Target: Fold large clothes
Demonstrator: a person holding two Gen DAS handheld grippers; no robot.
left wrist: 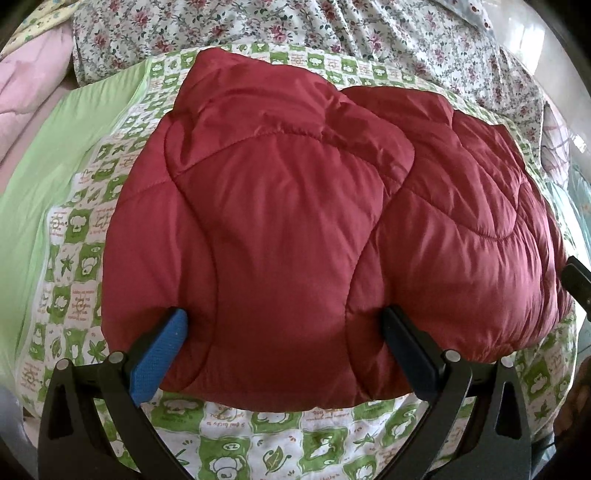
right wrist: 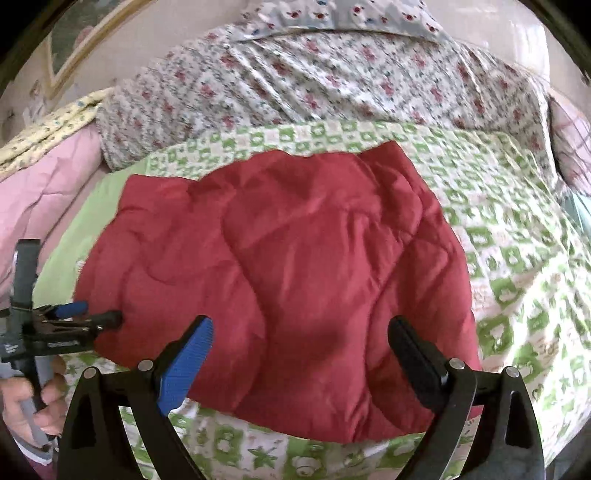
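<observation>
1. The left gripper [left wrist: 284,328] stands wide open, its blue-padded finger [left wrist: 159,358] on one side and its black finger [left wrist: 406,350] on the other, both tips against the near edge of the red quilted jacket [left wrist: 295,221]; the padded fabric bulges into the gap between them, but nothing is pinched.
2. Ahead of the left gripper, the jacket lies folded into a thick bundle, one layer lapped over another, stretching forward and off to the right.
3. The right gripper [right wrist: 299,343] is also spread wide, blue-padded finger [right wrist: 188,365] and black finger [right wrist: 417,365] flanking the jacket's [right wrist: 280,266] near edge without clamping it; this view is somewhat blurred.
4. From the right wrist view, the left gripper [right wrist: 92,317] shows far to the left, seen side-on with its tips at the jacket's left edge, and the person's hand [right wrist: 33,402] grips its handle below.
5. From the left wrist view, a dark part of the right gripper [left wrist: 576,284] peeks in at the far right, beside the jacket's right end.
6. Under the jacket and both grippers lies a green-and-white checked bedsheet [left wrist: 74,280] printed with small figures and leaves.
7. Beyond the jacket, a floral quilt [left wrist: 258,26] is bunched across the far side.
8. Left of the left gripper, a plain light green cloth [left wrist: 48,184] borders the sheet, with a pink quilt [left wrist: 26,88] farther out.
</observation>
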